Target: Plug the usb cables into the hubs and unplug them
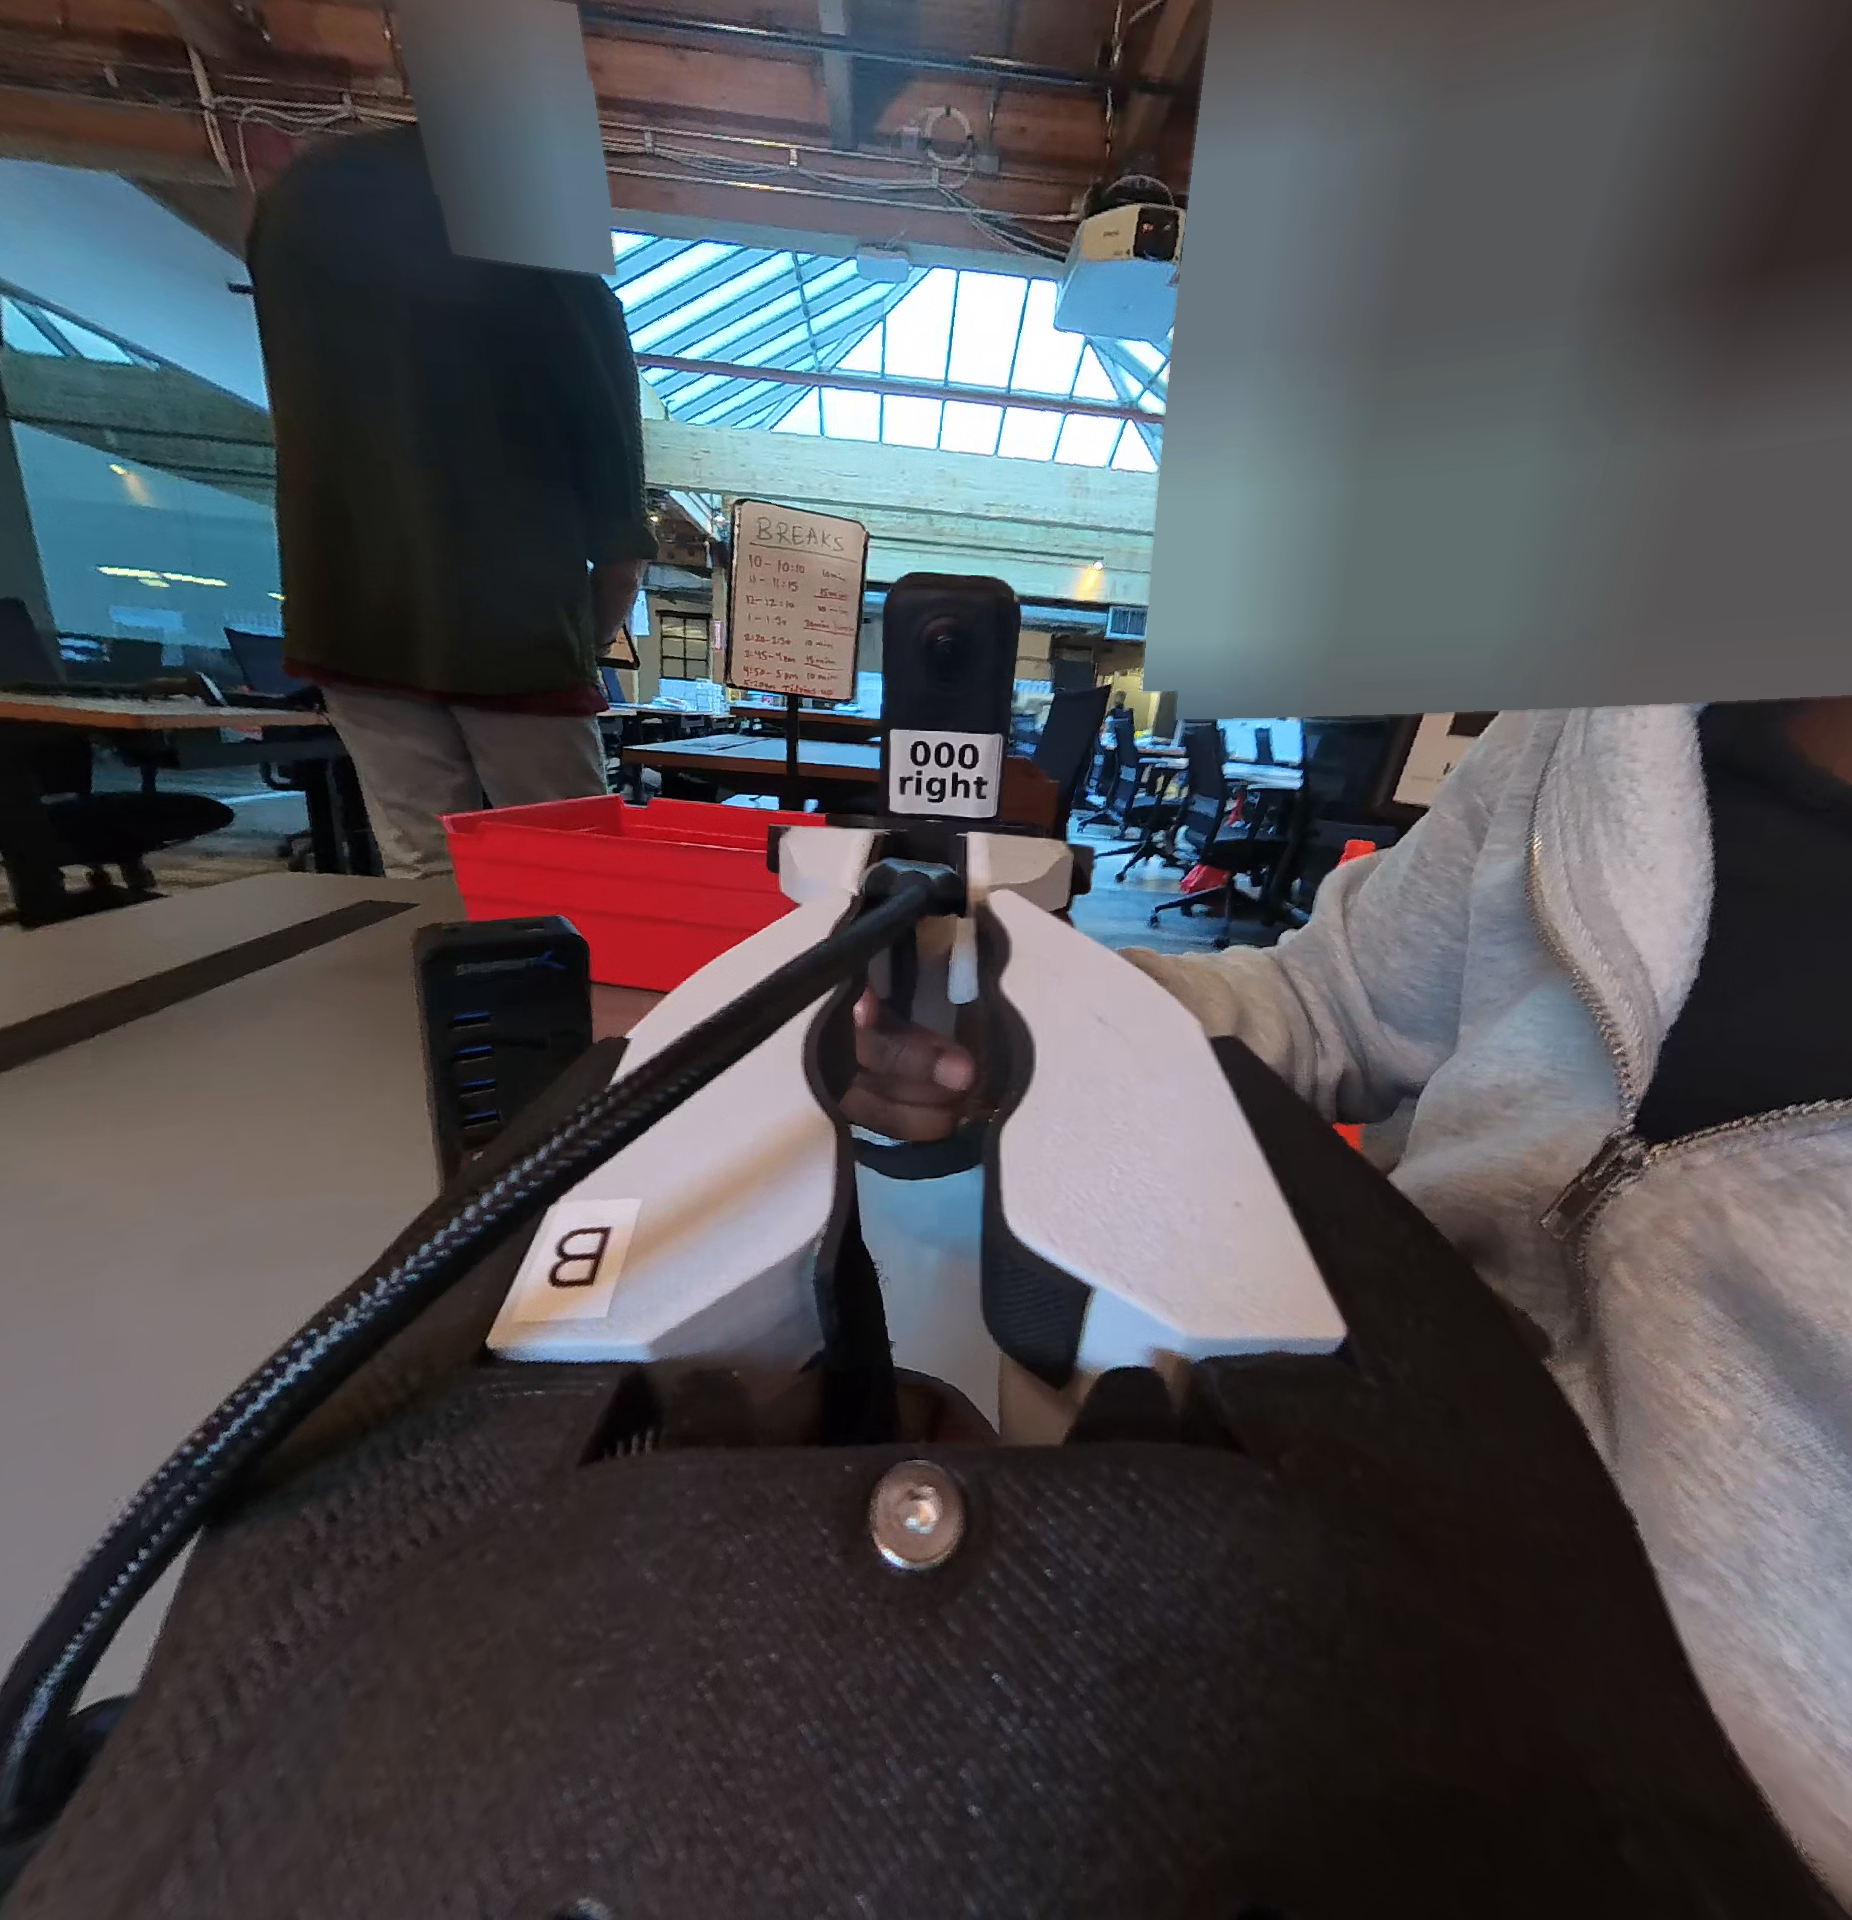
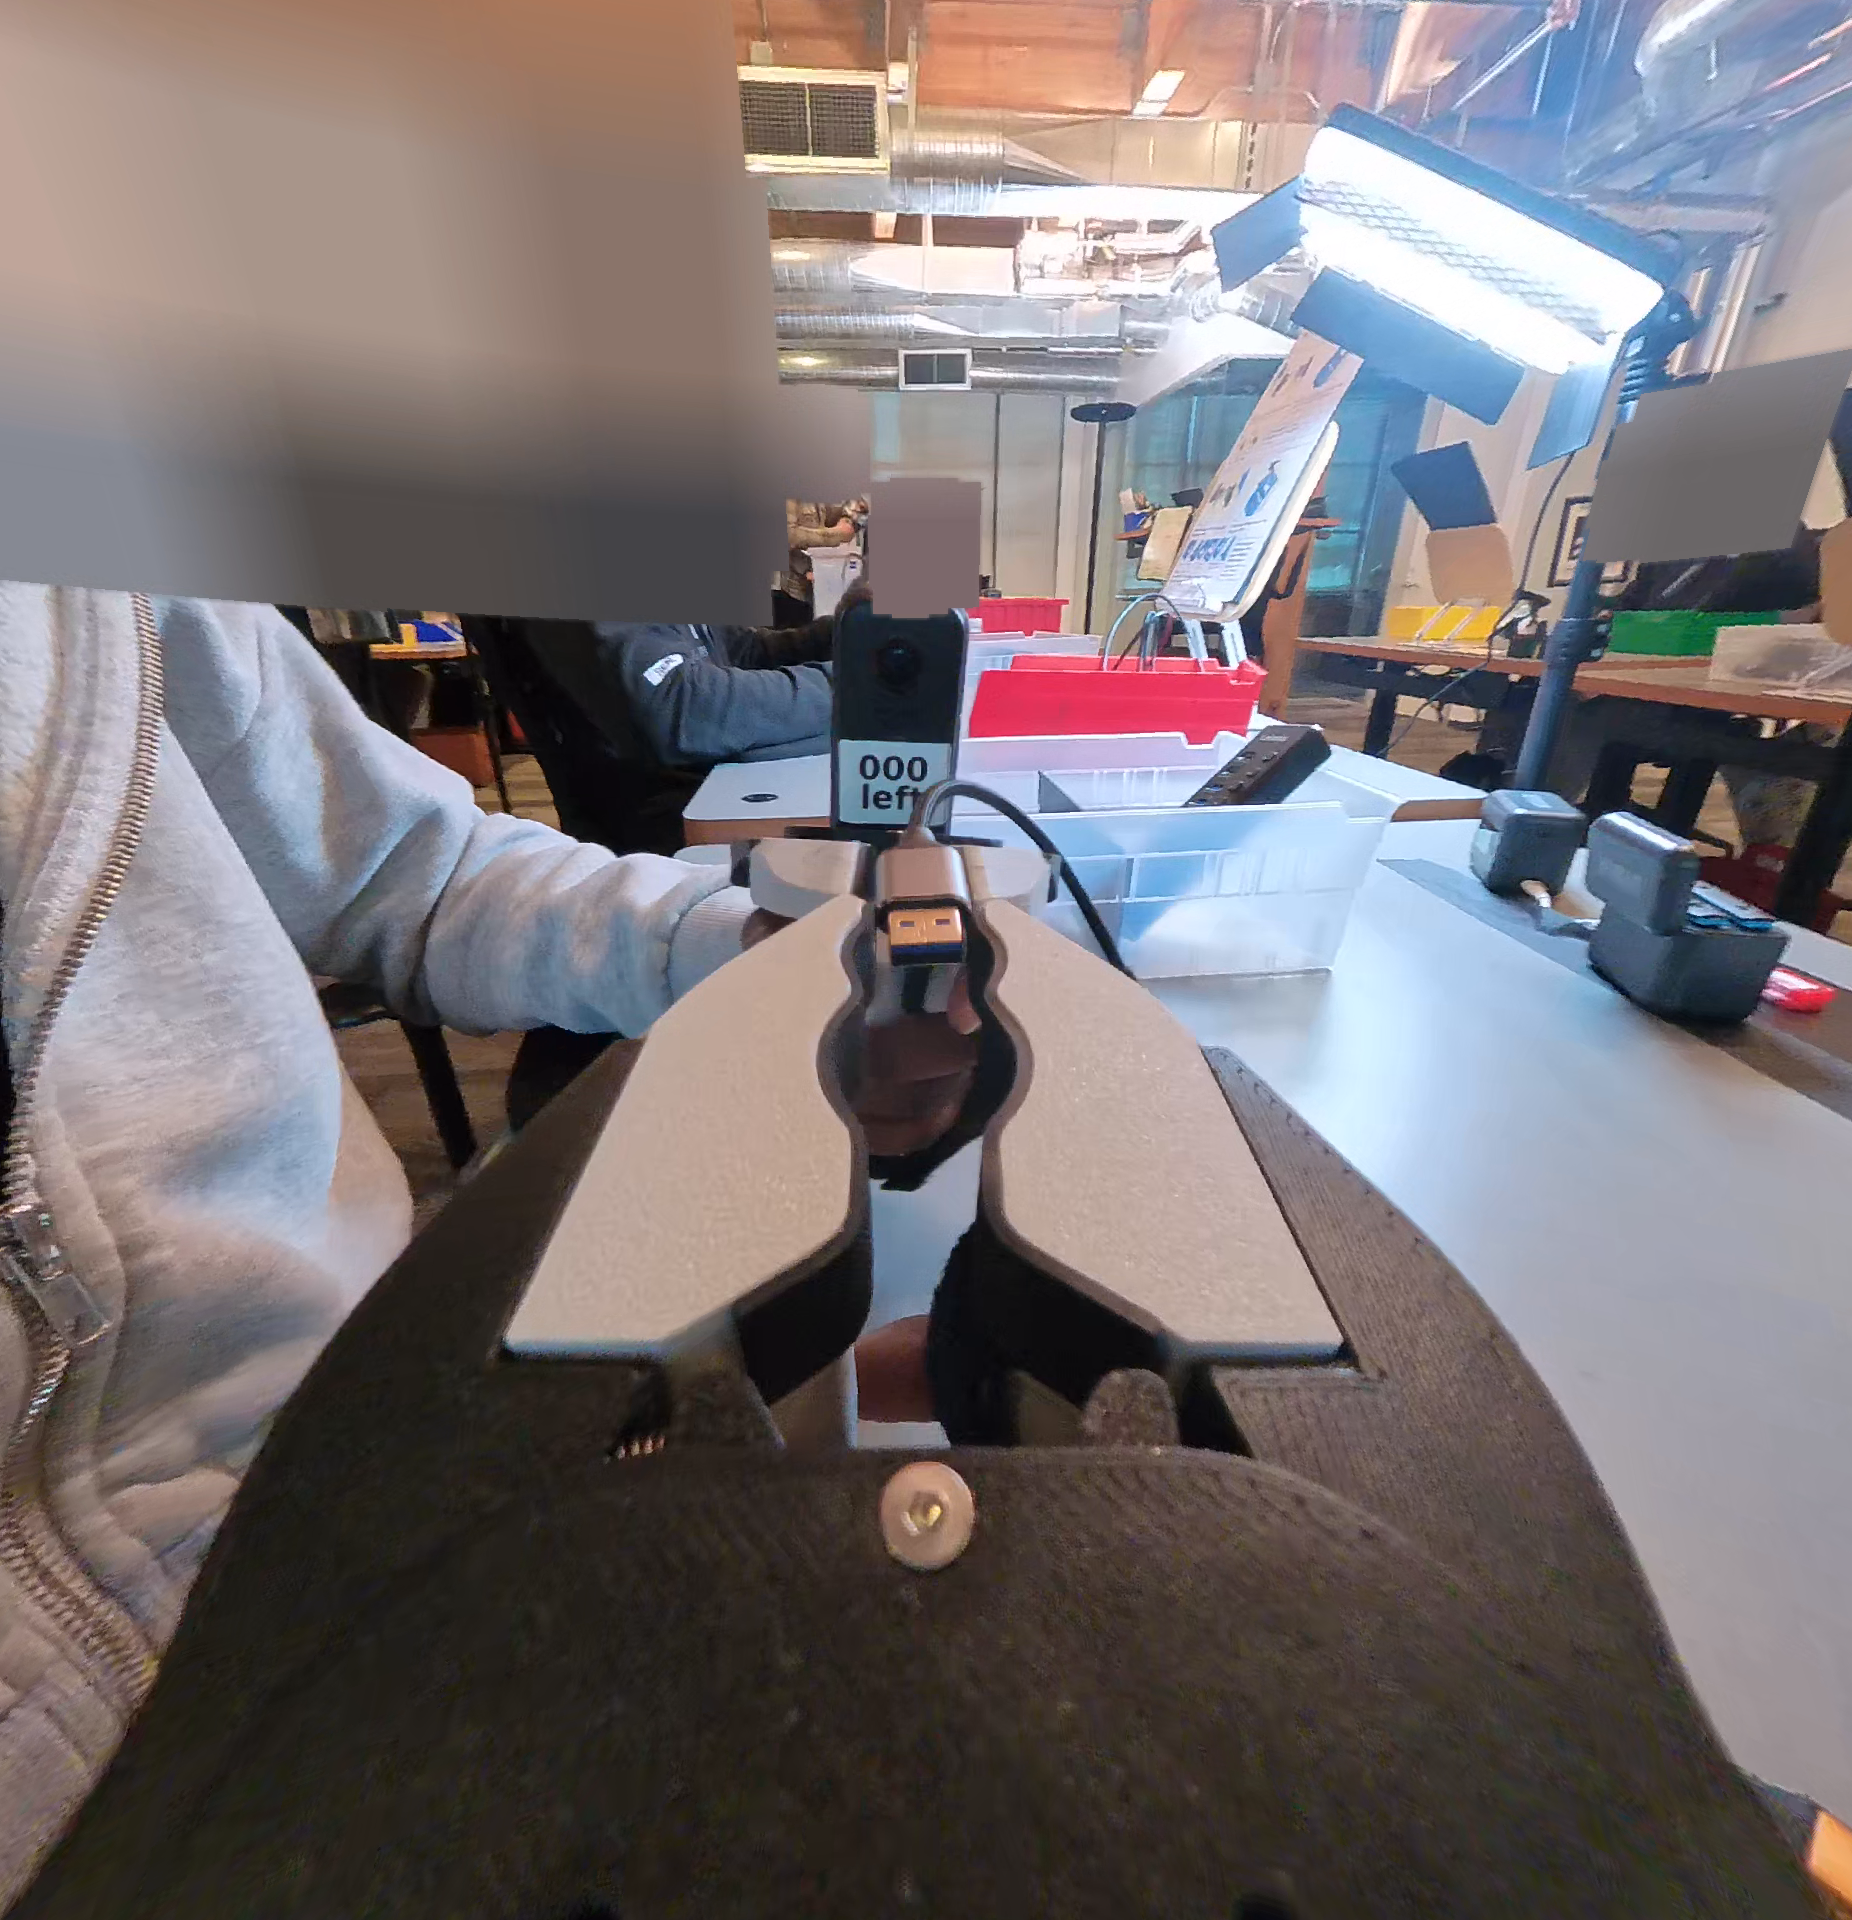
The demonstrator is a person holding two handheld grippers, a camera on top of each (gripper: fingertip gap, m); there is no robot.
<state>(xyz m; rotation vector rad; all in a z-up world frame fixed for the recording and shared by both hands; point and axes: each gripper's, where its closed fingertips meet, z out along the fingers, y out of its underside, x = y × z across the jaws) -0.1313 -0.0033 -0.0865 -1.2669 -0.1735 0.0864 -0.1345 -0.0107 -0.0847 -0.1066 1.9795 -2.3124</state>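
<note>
1. The right tongs (image 2: 917, 940) pinched the USB plug (image 2: 922, 920), tip toward the camera.
2. The left tongs (image 1: 917, 914) gripped its braided cable (image 1: 548, 1153), opposite.
3. Stiff plug, floppy cord: hold the metal shell.
4. A black hub (image 1: 501, 1029) stood on the surface (image 1: 174, 1195).

My counter (image 2: 1587, 1195) is a pale grey top with a dark strip running along it. On my side a black USB hub (image 1: 503, 1039) stands upright on it, blue ports facing me, with a red bin (image 1: 610, 894) sitting just behind. Over on the other end there's a clear plastic bin (image 2: 1192, 883) with another black hub (image 2: 1265, 767) leaning inside it, and near that 2 grey boxy chargers (image 2: 1670, 925) sit close together by the dark strip.
</note>
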